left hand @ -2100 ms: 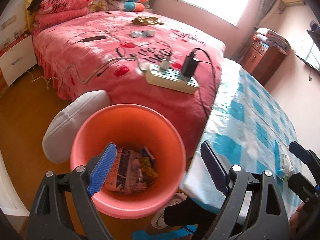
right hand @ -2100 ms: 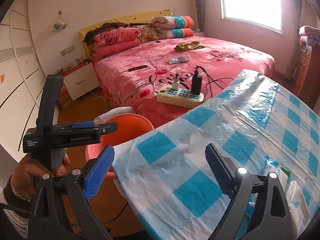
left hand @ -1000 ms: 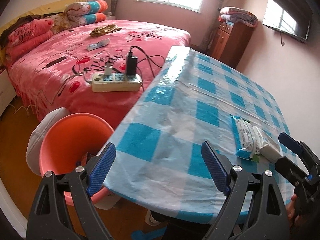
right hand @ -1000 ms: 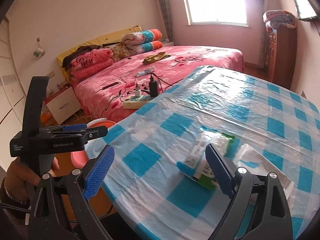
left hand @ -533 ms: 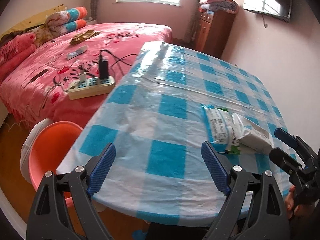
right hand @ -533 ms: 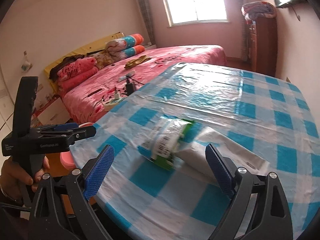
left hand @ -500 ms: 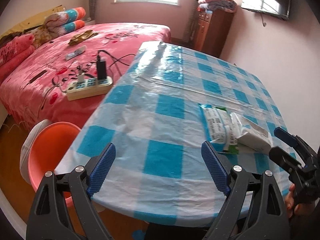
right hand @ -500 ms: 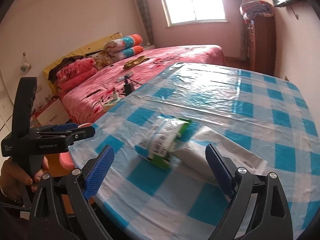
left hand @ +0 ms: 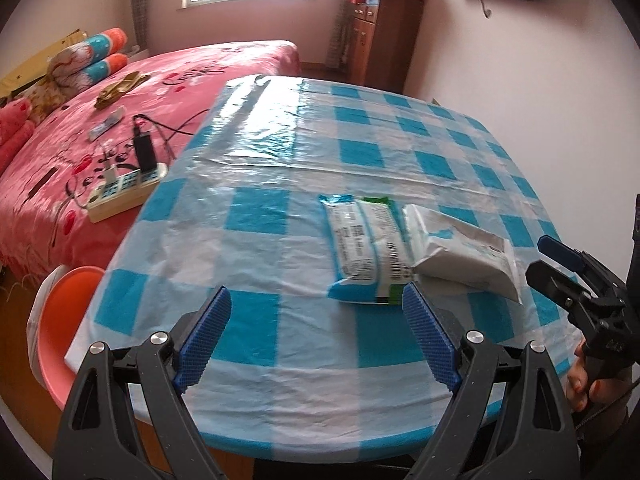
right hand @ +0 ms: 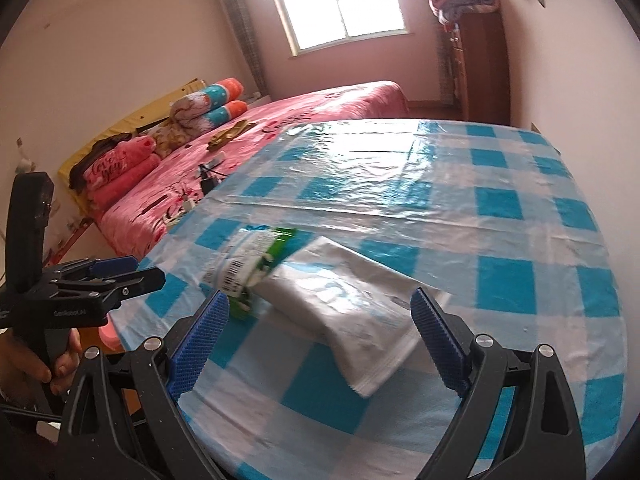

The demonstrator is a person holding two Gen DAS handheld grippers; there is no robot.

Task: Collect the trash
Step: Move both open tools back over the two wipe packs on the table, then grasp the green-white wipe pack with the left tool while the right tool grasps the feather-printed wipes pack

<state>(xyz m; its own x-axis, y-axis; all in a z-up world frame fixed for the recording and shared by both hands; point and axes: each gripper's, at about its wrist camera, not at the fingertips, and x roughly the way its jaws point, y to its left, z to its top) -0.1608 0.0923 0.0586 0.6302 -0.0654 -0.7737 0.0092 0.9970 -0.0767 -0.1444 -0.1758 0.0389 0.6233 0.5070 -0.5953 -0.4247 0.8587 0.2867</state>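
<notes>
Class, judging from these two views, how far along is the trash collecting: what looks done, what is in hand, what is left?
Done: nothing can be confirmed; the orange bin's inside is hidden. In hand: nothing; the left hand-held gripper and right hand-held gripper are open and empty. Left: the blue-and-green wrapper and the white packet overlapping it, both on the checked tablecloth.

A home bedroom: pink-quilted bed (left hand: pixel 168 92), pillows (right hand: pixel 120 168), wooden dresser (left hand: pixel 380 40).
</notes>
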